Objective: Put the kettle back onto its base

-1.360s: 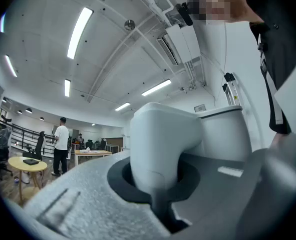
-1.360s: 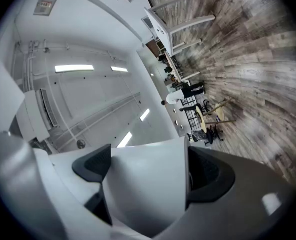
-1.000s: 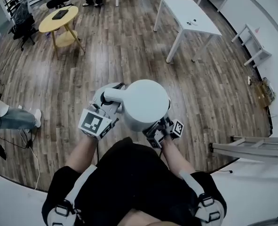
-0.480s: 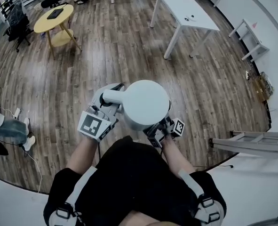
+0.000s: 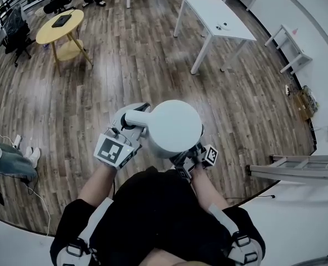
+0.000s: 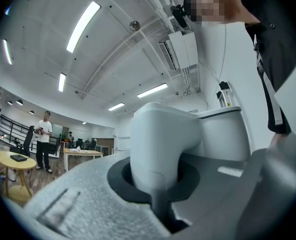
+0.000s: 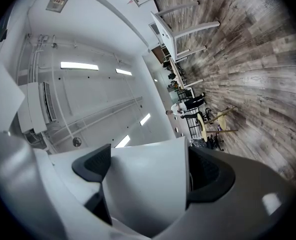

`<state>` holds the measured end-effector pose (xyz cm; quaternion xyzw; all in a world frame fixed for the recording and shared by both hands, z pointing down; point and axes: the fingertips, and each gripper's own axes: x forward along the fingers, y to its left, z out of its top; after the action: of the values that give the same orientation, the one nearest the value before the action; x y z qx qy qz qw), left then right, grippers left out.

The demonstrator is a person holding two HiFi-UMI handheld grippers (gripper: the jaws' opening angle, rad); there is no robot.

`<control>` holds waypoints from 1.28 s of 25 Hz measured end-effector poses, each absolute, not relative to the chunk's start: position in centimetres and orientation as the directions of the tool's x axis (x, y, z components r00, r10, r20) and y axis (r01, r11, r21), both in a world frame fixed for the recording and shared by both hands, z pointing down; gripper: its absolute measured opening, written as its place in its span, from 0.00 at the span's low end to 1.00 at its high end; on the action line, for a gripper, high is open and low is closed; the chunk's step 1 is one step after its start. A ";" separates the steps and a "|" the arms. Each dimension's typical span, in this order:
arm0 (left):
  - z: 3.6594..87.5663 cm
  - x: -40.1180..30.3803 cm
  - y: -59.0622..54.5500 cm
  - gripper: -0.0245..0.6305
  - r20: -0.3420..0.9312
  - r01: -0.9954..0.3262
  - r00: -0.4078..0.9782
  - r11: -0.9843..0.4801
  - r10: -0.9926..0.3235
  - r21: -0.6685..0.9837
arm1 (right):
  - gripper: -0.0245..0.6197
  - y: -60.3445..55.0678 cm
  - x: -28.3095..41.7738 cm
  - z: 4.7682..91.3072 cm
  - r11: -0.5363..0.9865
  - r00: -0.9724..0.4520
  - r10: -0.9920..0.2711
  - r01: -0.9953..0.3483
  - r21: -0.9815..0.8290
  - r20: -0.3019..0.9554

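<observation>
Left gripper [image 5: 129, 127]: forearm extended at waist height, jaws clamped on the handle of the white kettle [image 5: 173, 127]. Right gripper [image 5: 192, 155]: tucked under the kettle's right side, jaws closed on a white part of it. Kettle carried above the wood-plank floor [image 5: 125, 71]; white table [image 5: 211, 15] beyond the kettle, yellow round table [image 5: 59, 26] beyond-left.

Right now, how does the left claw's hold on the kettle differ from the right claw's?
The left claw grips the kettle by its handle; the right claw grips a broader white part low on the body. The left claw's jaws nearly meet; the right claw's stand wide apart. In the head view the left claw shows beside the kettle, the right claw mostly under it. Both are shut on the kettle.
</observation>
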<state>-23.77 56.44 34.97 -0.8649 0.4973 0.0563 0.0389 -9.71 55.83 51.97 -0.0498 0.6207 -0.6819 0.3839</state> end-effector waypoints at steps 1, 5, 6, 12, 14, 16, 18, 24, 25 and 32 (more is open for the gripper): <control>35.1 -23.9 56.1 0.04 -0.137 -0.863 0.501 -0.504 -0.855 -0.009 | 0.79 55.6 -9.9 52.0 0.064 -0.703 -0.583 0.459 -0.886 -0.407; 35.8 -24.0 54.4 0.04 -0.132 -0.865 0.498 -0.501 -0.857 -0.006 | 0.79 53.7 -10.2 52.7 0.052 -0.710 -0.579 0.458 -0.887 -0.401; 35.9 -23.9 53.8 0.04 -0.136 -0.865 0.499 -0.502 -0.856 -0.008 | 0.79 53.2 -10.2 52.6 0.051 -0.710 -0.576 0.464 -0.884 -0.406; 35.8 -22.2 49.1 0.04 -0.114 -0.877 0.479 -0.479 -0.870 -0.035 | 0.79 47.9 -9.0 53.0 0.032 -0.711 -0.559 0.495 -0.868 -0.426; 35.4 -21.6 47.3 0.04 -0.103 -0.887 0.462 -0.461 -0.881 -0.041 | 0.79 46.0 -8.5 52.8 0.032 -0.718 -0.544 0.500 -0.865 -0.435; 34.9 -21.0 45.5 0.04 -0.102 -0.892 0.453 -0.451 -0.886 -0.043 | 0.79 43.9 -7.9 52.7 0.028 -0.720 -0.539 0.504 -0.863 -0.437; 34.8 -20.1 43.7 0.04 -0.096 -0.893 0.451 -0.448 -0.887 -0.049 | 0.79 42.0 -7.2 52.2 0.033 -0.720 -0.530 0.511 -0.859 -0.448; 35.3 -16.5 38.5 0.04 -0.108 -0.897 0.442 -0.440 -0.891 -0.035 | 0.79 36.8 -3.4 52.8 0.020 -0.729 -0.531 0.500 -0.866 -0.433; 35.5 -15.9 37.8 0.04 -0.106 -0.896 0.444 -0.443 -0.890 -0.031 | 0.79 36.2 -2.8 52.8 0.021 -0.730 -0.531 0.497 -0.868 -0.431; 36.3 -12.9 33.8 0.04 -0.098 -0.875 0.484 -0.483 -0.869 -0.037 | 0.79 32.6 0.0 53.4 0.019 -0.710 -0.558 0.507 -0.862 -0.430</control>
<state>-12.89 33.83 36.31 -0.8605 0.5067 0.0328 0.0407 0.04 32.61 53.40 -0.0214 0.6042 -0.6999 0.3803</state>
